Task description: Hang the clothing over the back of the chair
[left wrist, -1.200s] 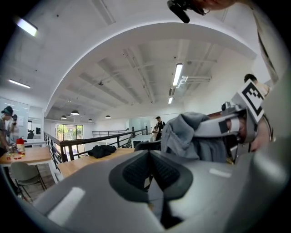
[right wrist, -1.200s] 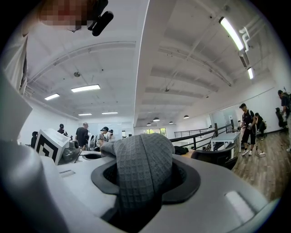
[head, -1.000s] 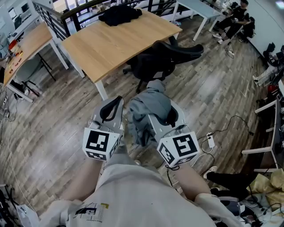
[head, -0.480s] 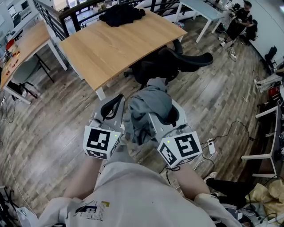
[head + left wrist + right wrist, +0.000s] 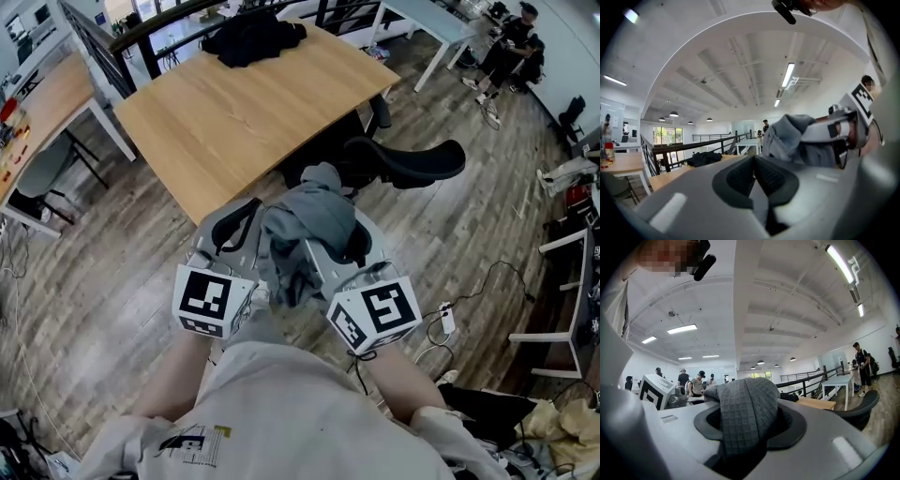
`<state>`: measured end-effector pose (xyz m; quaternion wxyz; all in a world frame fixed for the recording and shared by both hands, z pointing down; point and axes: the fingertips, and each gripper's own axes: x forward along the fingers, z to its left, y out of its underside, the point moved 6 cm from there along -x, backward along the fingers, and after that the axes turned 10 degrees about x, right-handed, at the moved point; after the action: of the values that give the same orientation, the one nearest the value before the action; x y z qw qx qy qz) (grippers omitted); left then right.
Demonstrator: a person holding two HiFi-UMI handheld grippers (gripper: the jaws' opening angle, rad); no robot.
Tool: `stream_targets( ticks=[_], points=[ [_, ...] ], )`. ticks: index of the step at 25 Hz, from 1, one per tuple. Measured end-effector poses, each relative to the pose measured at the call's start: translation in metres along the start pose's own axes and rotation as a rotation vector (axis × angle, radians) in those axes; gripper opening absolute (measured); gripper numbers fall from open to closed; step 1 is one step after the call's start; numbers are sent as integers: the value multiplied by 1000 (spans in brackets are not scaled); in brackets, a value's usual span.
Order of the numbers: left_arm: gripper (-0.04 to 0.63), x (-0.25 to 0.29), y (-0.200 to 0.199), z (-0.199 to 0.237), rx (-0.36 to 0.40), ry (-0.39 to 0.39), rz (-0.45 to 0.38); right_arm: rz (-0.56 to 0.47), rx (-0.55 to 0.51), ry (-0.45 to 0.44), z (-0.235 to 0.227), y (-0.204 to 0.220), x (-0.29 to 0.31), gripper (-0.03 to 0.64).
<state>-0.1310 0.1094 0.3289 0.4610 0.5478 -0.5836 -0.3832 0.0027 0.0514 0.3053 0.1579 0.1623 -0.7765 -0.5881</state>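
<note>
A grey garment (image 5: 314, 220) bulges up between my two grippers in the head view and hangs down between them. My right gripper (image 5: 342, 246) is shut on it; in the right gripper view the waffle-knit cloth (image 5: 745, 411) fills the gap between the jaws of the right gripper (image 5: 749, 430). My left gripper (image 5: 236, 225) is just left of the garment, and in the left gripper view the left gripper (image 5: 753, 161) has its pads together with nothing between them. The black office chair (image 5: 405, 161) stands just beyond the garment, its backrest (image 5: 860, 408) at the table's near corner.
A wooden table (image 5: 234, 103) lies straight ahead with a black garment (image 5: 251, 37) at its far edge, and a black railing (image 5: 141, 37) runs behind it. Another desk (image 5: 47, 94) is at left. A cable and adapter (image 5: 445, 321) lie on the floor at right. People (image 5: 511, 42) sit far right.
Both grippers have moved forward together with the grey garment, toward the table and chair. The chair now sits closer, just past the garment.
</note>
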Motion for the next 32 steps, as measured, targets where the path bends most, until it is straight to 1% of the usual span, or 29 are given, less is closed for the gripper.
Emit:
stream_targets(
  ticks=[3,11,17,21,24,28,32],
  points=[
    [2,30,-1,33,-10,1,-8,-2,-3,15,-11,-13,40,201],
    [2,101,-6,119,11,32,-25,-29,-4,49,-40,-54,141,202],
    [2,146,-3,164,20,68,-44,-57,-10,79,-59,-70,200,202],
    [2,165,3,178,12,87,-36,-49,8,90,-66,-67,219,202],
    [2,175,8,182,4,88,-24,-24,20,85,-74,-62,231,201],
    [2,184,16,187,-10,62,7,13,27,61,-83,-56,245,201],
    [2,188,14,188,-19,36,13,28,33,34,-89,-54,252,202]
  ],
)
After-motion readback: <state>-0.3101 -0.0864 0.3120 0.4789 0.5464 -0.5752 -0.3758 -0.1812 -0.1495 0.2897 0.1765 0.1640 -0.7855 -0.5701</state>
